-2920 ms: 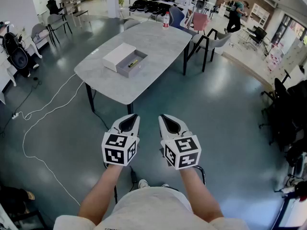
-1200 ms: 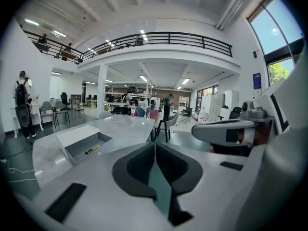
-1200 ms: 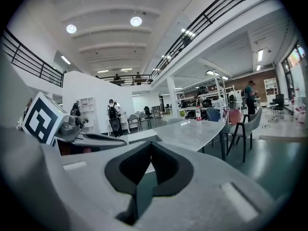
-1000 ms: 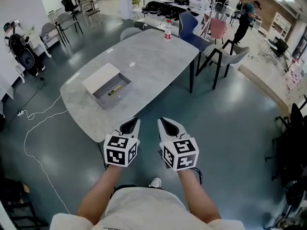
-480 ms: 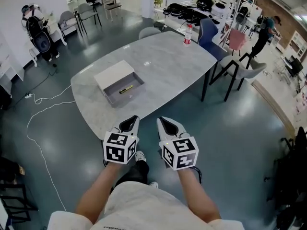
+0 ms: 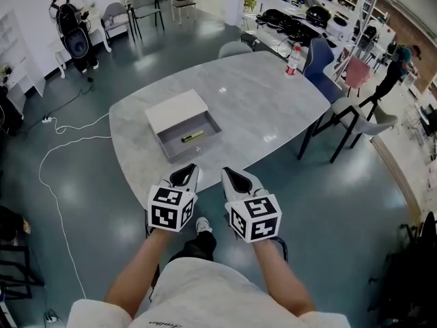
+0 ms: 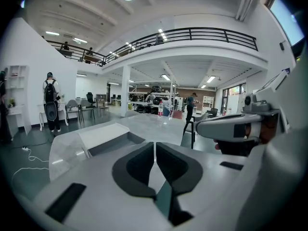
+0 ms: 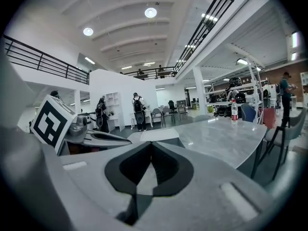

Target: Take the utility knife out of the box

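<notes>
From the head view, the left tongs point(image 6: 186, 173) and the right tongs point(image 6: 232, 175) are held side by side, near each other, and both are pinched tight with nothing in them. Past their tips stands a big grey worktop point(image 6: 266, 108). An open box point(image 6: 179, 113) sits on it, in front of the left tongs and well apart from them. The yellow utility knife point(image 6: 192, 137) lies inside the grey part of the box. A bottle point(image 6: 293, 60) stands on the far edge, way past the right tongs. From the left gripper view, the left tongs point(image 7: 154, 146) have their two sides pressed together and hold nothing, and the box point(image 7: 103, 134) is ahead, a bit to their left. From the right gripper view, the right tongs point(image 8: 150, 146) are pinched together and hold nothing, and the box point(image 8: 159, 134) is straight ahead of them.
</notes>
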